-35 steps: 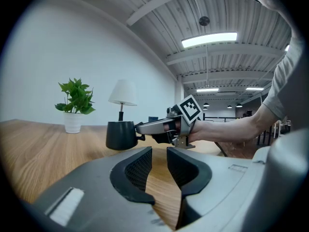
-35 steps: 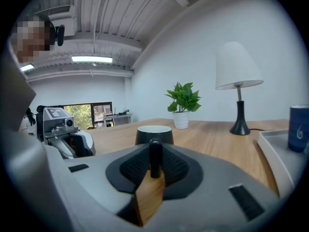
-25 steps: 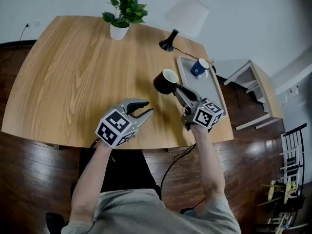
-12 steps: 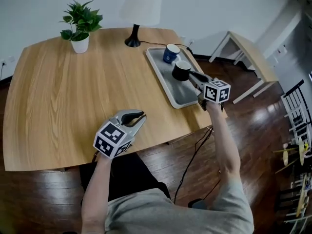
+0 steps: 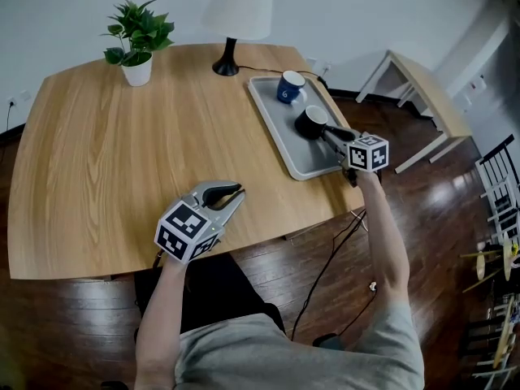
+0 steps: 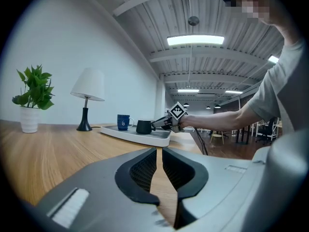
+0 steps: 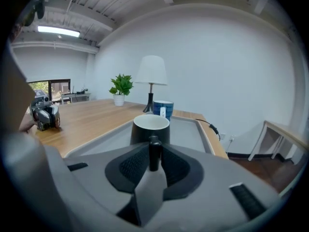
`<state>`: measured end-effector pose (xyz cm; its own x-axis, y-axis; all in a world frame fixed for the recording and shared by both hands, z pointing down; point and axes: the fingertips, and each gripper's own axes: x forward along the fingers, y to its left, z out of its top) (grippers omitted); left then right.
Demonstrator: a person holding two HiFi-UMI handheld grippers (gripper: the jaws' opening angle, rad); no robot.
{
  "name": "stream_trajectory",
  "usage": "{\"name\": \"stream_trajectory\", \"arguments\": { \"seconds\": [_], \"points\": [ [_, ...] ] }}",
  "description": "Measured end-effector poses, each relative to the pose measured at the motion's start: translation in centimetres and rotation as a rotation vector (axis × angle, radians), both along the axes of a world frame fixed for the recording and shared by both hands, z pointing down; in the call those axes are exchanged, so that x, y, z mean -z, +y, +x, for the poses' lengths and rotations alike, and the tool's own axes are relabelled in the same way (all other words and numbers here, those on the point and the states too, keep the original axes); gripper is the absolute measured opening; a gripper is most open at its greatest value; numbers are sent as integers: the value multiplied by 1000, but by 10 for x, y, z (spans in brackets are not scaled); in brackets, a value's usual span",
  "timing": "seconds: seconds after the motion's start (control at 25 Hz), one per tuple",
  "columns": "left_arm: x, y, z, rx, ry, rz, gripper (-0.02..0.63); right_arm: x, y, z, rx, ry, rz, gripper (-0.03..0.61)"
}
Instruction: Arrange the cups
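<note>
A black cup (image 5: 311,123) with a white inside sits low in the grey tray (image 5: 280,128) at the table's right end; I cannot tell if it touches the tray floor. My right gripper (image 5: 329,133) is shut on its handle (image 7: 154,151), with the cup body (image 7: 150,129) just past the jaws. A blue cup (image 5: 289,86) stands upright at the tray's far end, also seen as the blue cup (image 7: 163,109) behind the black one. My left gripper (image 5: 236,192) hovers near the table's front edge, jaws almost together and holding nothing (image 6: 159,151).
A potted plant (image 5: 136,43) stands at the far left of the wooden table (image 5: 122,153) and a lamp (image 5: 231,23) at the back, its cable running past the tray. A small side table (image 5: 422,88) stands to the right, off the table's edge.
My right gripper has carried the black cup from above the bare table over to the tray and lowered it. The left gripper's jaws, spread a second ago, have come together.
</note>
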<state>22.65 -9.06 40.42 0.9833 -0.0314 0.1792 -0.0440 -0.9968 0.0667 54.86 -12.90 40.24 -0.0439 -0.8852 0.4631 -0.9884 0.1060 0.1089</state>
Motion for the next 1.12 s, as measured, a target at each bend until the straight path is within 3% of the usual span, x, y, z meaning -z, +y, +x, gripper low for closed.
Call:
{"name": "stream_trajectory", "arguments": {
  "seconds": [0.24,0.4,0.48,0.6,0.72,0.84,1.12],
  "points": [
    [7,2,9,-3,1,3,48,5,21,23,-127,153,-102,104],
    [3,0,3,-8,-6,6,49,24,36,9,-202,192,-13,93],
    [1,1,0,-8,-6,6,52,48,39,-38,-141,168,120,60],
    [0,-1,0,-3,-1,8,66,76,36,-147,73,46,309,63],
    [1,-1,3,1,1,5,75,65,35,-230,234,-122,358,62],
    [0,0,4,-7,-3,6,83,43,33,-262,267,-171,347,61],
    [-1,1,5,-5,-10,0,83,15,23,-274,261,-179,301,60]
  ]
}}
